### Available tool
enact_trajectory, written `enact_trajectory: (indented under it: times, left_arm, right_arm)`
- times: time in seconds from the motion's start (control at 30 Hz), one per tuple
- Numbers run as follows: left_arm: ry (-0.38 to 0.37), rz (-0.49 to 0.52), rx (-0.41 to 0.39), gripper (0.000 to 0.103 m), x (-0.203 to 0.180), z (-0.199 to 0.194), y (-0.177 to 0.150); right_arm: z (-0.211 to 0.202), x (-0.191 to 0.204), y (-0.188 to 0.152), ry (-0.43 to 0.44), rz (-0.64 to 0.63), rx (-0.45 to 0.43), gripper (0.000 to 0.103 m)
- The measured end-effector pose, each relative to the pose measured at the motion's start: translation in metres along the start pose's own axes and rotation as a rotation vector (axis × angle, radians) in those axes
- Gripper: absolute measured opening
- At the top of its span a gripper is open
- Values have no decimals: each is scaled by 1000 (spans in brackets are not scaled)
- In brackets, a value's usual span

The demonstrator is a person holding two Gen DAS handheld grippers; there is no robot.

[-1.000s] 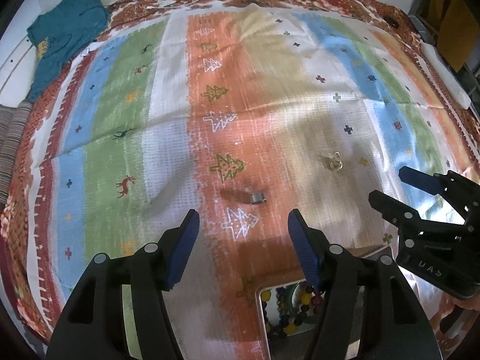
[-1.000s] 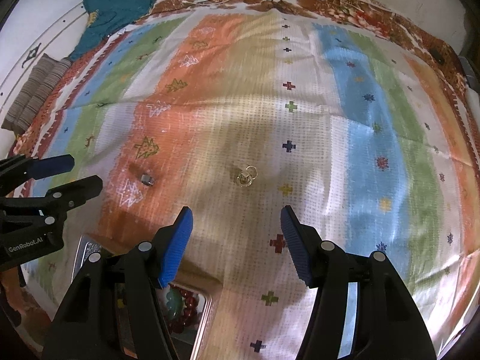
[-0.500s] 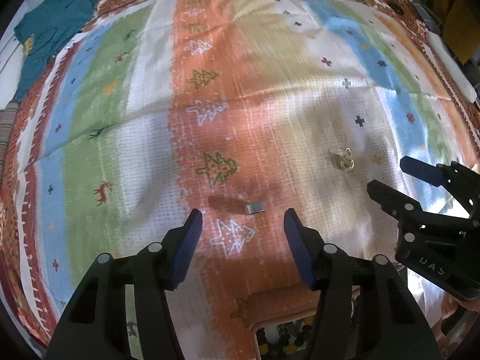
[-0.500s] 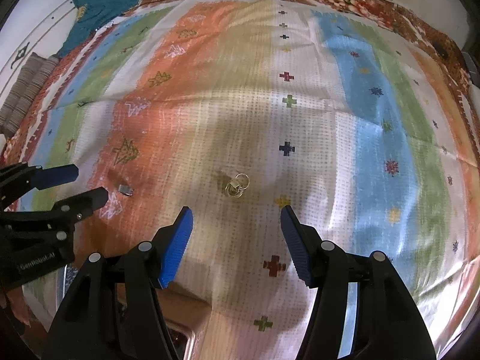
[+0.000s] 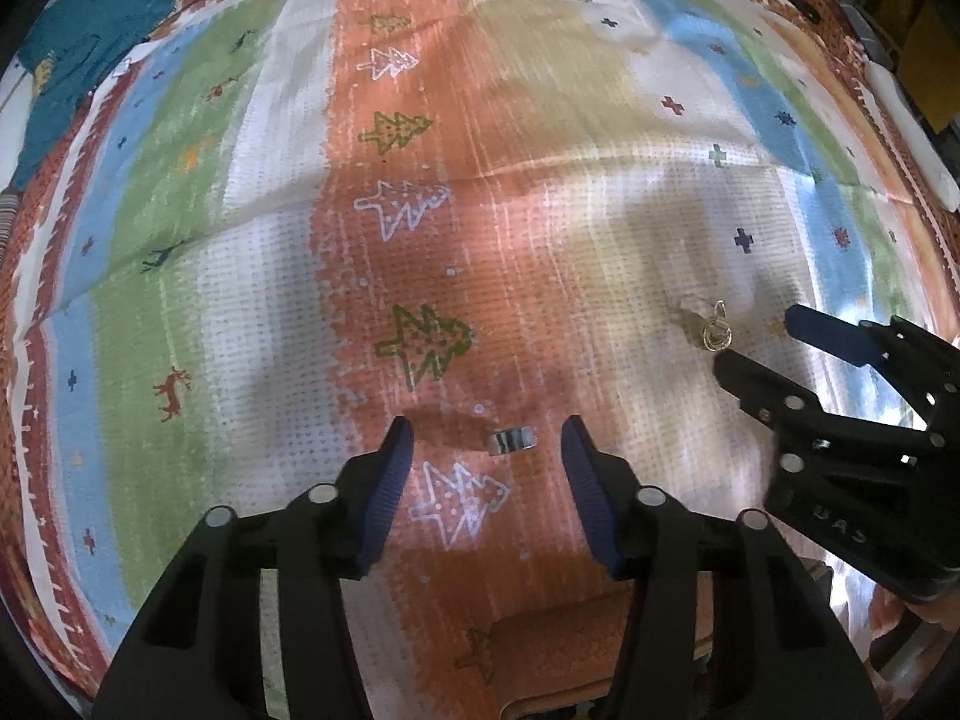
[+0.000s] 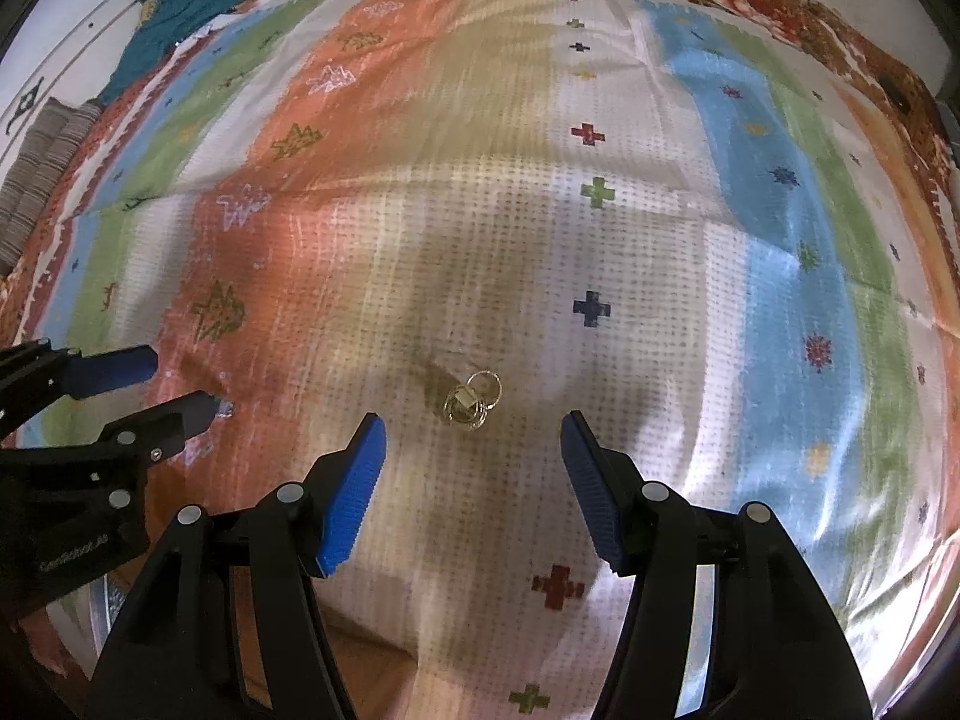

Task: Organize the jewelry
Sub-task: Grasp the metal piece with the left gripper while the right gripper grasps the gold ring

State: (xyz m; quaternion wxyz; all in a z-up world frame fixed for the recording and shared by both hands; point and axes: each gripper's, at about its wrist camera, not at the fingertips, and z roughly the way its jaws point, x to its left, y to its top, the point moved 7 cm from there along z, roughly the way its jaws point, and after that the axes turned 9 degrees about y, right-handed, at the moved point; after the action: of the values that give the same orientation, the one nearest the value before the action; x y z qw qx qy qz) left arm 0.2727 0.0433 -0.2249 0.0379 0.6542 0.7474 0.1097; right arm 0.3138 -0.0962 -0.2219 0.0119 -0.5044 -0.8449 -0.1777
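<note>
A small silver ring (image 5: 511, 439) lies on the orange stripe of the striped cloth, between and just ahead of my open left gripper (image 5: 486, 438). A gold ring cluster (image 6: 471, 399) lies on the pale stripe, just ahead of my open right gripper (image 6: 471, 426). The gold cluster also shows in the left wrist view (image 5: 716, 333), beside the right gripper (image 5: 774, 342). In the right wrist view the left gripper (image 6: 180, 384) is at the left, and the silver ring (image 6: 225, 408) peeks past one finger.
The striped cloth (image 5: 180, 276) covers the whole surface. A teal garment (image 5: 78, 54) lies at the far left corner, and a folded striped fabric (image 6: 36, 174) lies near it. A wooden box edge (image 5: 558, 660) shows below the left gripper.
Both grippers have moved forward and lower toward the rings. The jewelry box has slid almost out of view at the bottom. Both stay open.
</note>
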Motion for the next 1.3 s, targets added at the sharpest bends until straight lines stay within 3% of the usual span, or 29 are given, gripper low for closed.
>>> enact_trajectory:
  times: [0.43,0.67,0.8,1.07,1.3]
  left_arm:
    - [0,11,44,46,-4,20,4]
    - [-11,-2,62,36,0,29,7]
    - [-17,3,70,29,-4,30,7]
    - [-6,10,79,19,-7,32,3]
    - [-7,7,69,19,-5,29,3]
  right_arm:
    - [21,-5,10,-12,6,25,59]
    - [26,-4,16,-18,-3,34,56]
    - [28,-5,16,-43,-9,35,49]
    - [30,-1,16,-48,-24,47,18]
    - [27,-3,14,-27,-14,31,17]
